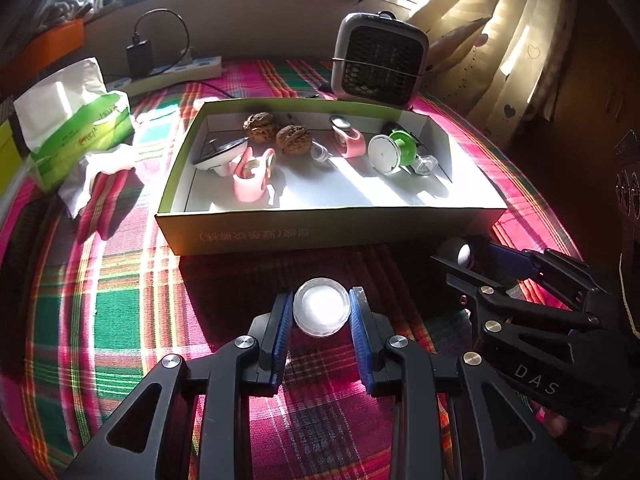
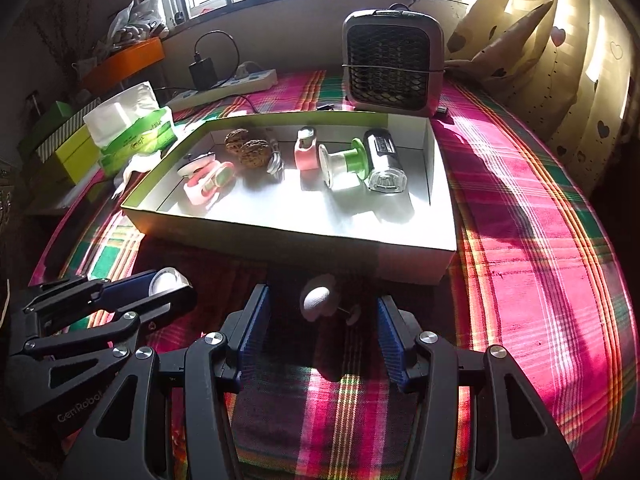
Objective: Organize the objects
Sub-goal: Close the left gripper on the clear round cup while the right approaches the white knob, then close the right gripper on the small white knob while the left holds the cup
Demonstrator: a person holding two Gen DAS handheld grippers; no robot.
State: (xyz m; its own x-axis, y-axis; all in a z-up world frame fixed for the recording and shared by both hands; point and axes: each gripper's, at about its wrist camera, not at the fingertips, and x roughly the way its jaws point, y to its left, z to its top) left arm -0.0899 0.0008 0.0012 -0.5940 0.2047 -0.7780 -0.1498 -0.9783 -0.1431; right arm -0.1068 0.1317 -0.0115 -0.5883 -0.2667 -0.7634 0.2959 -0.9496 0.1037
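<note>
- A small round clear jar with a white lid (image 1: 321, 312) is sitting between the blue pads of the left gripper (image 1: 321, 322), which is pinching it from both sides just above the plaid cloth (image 1: 120, 320) covering the table.
- The jar is lying in front of the near wall of a shallow cardboard box (image 1: 320, 232), outside it.
- The right gripper (image 2: 322, 330) is hovering just beside the left one, its fingers spread wide with nothing between them; a small white rounded object with a thin stem (image 2: 320, 298) is lying on the cloth ahead of it, close to the box.
- Inside the box, along its far side, are lying two walnuts (image 1: 276, 132), a pink curved holder (image 1: 252, 178), a second pink holder (image 1: 348, 138), a green and white spool (image 1: 390, 152), and a clear-ended silver cylinder (image 2: 384, 160).
- Behind the box a small grey fan heater (image 1: 380, 64) is standing upright.
- To the left, a green tissue pack (image 1: 76, 120) is sitting on the cloth, with a white power strip (image 1: 176, 70) near the wall behind it.
</note>
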